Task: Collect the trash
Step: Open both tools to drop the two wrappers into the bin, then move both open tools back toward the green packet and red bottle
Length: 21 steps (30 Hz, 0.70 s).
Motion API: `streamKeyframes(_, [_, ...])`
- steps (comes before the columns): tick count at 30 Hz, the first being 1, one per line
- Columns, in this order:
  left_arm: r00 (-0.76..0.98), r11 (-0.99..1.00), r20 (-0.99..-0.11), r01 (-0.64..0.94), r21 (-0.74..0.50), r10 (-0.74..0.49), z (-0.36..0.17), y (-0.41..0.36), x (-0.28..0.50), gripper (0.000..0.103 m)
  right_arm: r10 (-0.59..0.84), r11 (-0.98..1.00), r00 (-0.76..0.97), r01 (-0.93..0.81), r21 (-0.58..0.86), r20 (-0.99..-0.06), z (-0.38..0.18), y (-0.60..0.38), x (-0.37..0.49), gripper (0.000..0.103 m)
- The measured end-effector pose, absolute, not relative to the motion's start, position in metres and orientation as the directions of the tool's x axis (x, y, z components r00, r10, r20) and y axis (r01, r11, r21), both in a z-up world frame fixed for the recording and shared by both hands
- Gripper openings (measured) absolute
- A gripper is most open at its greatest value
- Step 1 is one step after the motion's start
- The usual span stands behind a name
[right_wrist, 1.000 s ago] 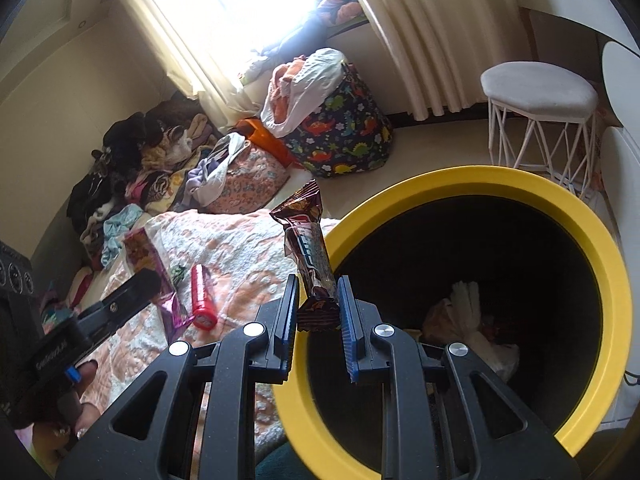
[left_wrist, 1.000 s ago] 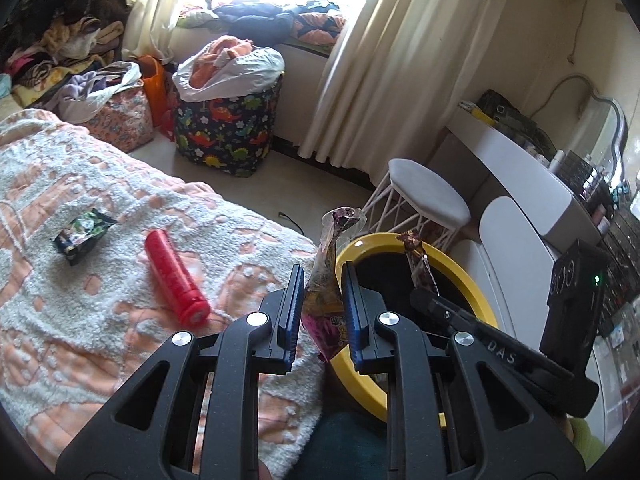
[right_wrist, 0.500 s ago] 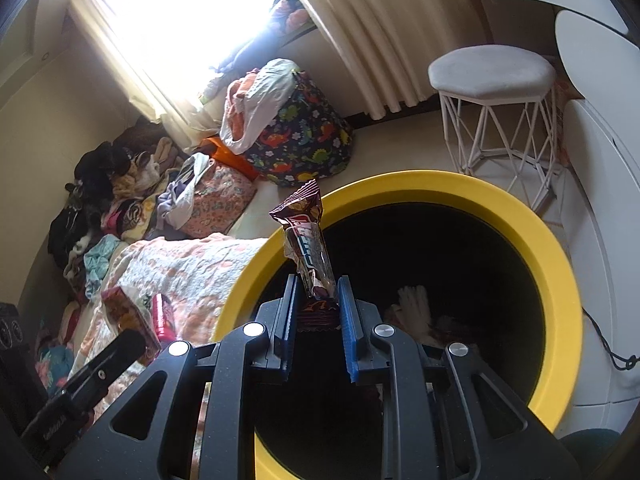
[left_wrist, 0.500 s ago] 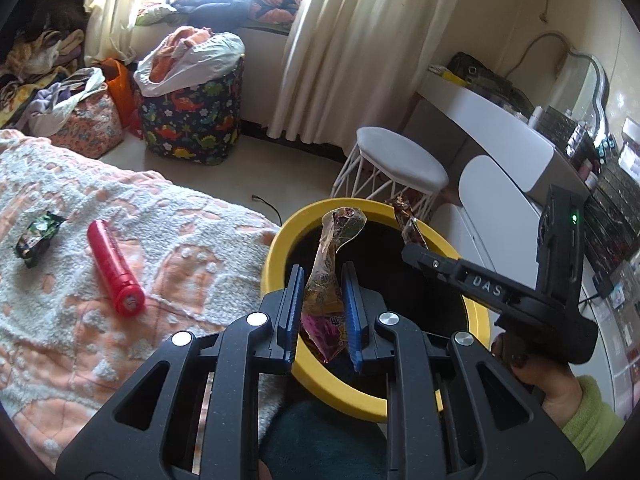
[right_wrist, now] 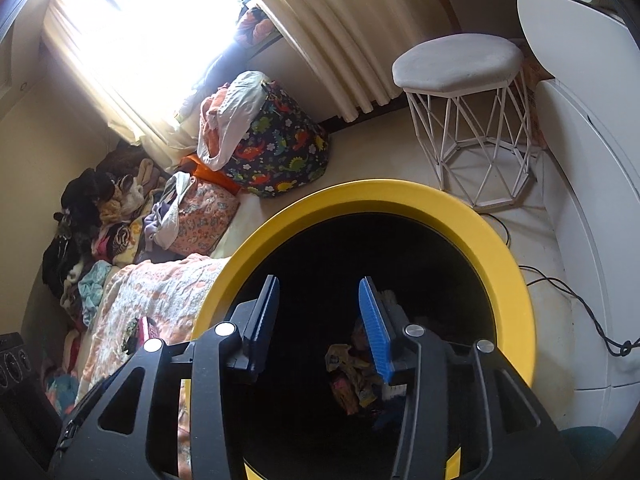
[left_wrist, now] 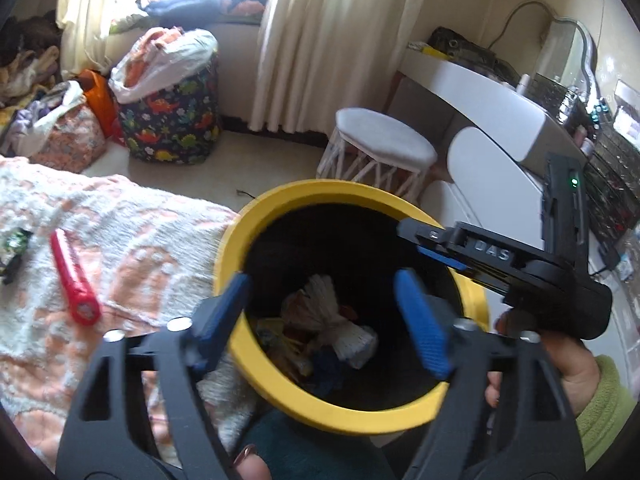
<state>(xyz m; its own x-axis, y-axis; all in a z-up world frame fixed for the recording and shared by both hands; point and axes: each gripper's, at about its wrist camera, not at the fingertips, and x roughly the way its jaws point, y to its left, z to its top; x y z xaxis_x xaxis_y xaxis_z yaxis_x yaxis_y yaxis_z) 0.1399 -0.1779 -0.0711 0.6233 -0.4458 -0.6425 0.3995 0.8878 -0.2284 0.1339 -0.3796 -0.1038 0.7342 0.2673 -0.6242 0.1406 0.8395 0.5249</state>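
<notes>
1. A bed [left_wrist: 132, 240] with a peach and white blanket fills the left of the left wrist view.
2. A black bin [left_wrist: 280, 204] with a yellow rim stands just beside the bed, below both grippers. Trash [left_wrist: 332, 324] lies at its bottom: a white crumpled piece and colourful wrappers.
3. A dinosaur-print bag [left_wrist: 172, 128] stuffed with clothes sits on the floor by the curtain.
4. A white stool [left_wrist: 384, 144] with a wire base stands behind the bin.
5. The left gripper [left_wrist: 332, 320] hangs over the bin mouth. Its jaws have just been opening and now stand wide, with nothing between them.
6. The right gripper [right_wrist: 320, 320] also points into the bin. Its jaws have just been opening and stand partly apart, empty.
7. A red tube [left_wrist: 74, 284] lies on the blanket, well apart from the bin.
8. A small dark packet [left_wrist: 14, 244] lies on the blanket left of the tube.
</notes>
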Motion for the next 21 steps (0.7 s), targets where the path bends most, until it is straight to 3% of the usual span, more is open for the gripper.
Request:
streamKeyframes(3, [0.665,0.914,-0.634,0.352,-0.2,-0.395,-0.069,-0.165,0.14,0.089,0.278,0.845,0.744,0.111,0.523,-0.608,-0.1,-0.372,0.133,0.048])
streamKeyframes(5, [0.692,0.931,-0.627,0.316,-0.184,-0.358,-0.068,-0.153,0.14,0.092,0.302,0.851,0.747,0.069,0.521,-0.593,-0.096,-0.36,0.133,0.049])
streamKeyframes(21, [0.779,0.98,-0.604,0.067,-0.187,-0.169,-0.06,-0.055,0.152,0.092,0.451,0.867,0.685,-0.184,0.463,-0.572,-0.077,-0.257,0.137,0.051])
